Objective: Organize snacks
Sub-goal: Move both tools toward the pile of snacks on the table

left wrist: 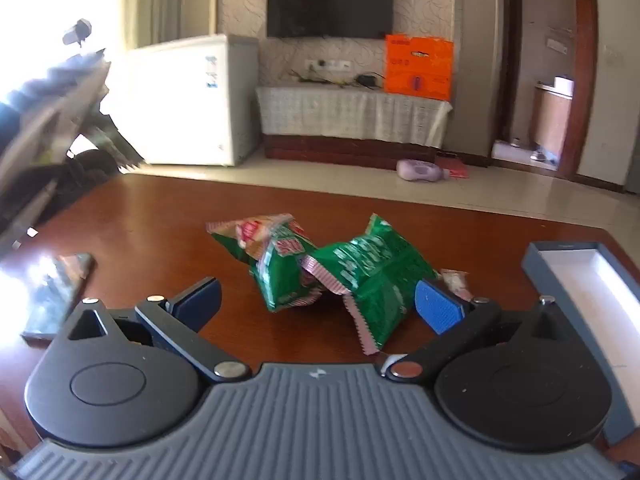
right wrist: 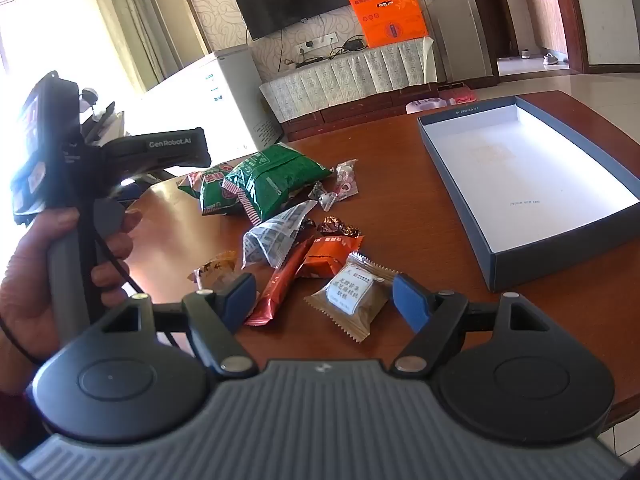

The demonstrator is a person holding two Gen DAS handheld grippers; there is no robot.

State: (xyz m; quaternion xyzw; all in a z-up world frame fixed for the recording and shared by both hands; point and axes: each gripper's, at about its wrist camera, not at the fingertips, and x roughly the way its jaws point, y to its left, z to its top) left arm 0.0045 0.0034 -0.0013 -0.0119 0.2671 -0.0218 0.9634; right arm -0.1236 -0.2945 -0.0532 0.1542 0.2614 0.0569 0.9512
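Two green snack bags (left wrist: pixel 372 276) (left wrist: pixel 276 260) lie touching on the brown table (left wrist: pixel 160 216). My left gripper (left wrist: pixel 320 306) stands wide open just in front of them, its right pad (left wrist: pixel 438 306) close to the nearer bag. In the right wrist view, my right gripper (right wrist: pixel 324 302) is open over a brown square packet (right wrist: pixel 352 296) that lies between its fingers without being pressed. A red stick packet (right wrist: pixel 280 288), an orange packet (right wrist: pixel 328 256), a newsprint-patterned wrapper (right wrist: pixel 276 232) and several small candies lie beyond. The green bags (right wrist: pixel 272 184) are farther back.
An open grey box with a white inside (right wrist: pixel 528 184) (left wrist: pixel 592 280) stands at the table's right. A phone (left wrist: pixel 52 292) lies at the left edge. A person's hand (right wrist: pixel 40 272) grips the left gripper's handle. A white freezer (right wrist: pixel 216 92) and a TV stand are behind.
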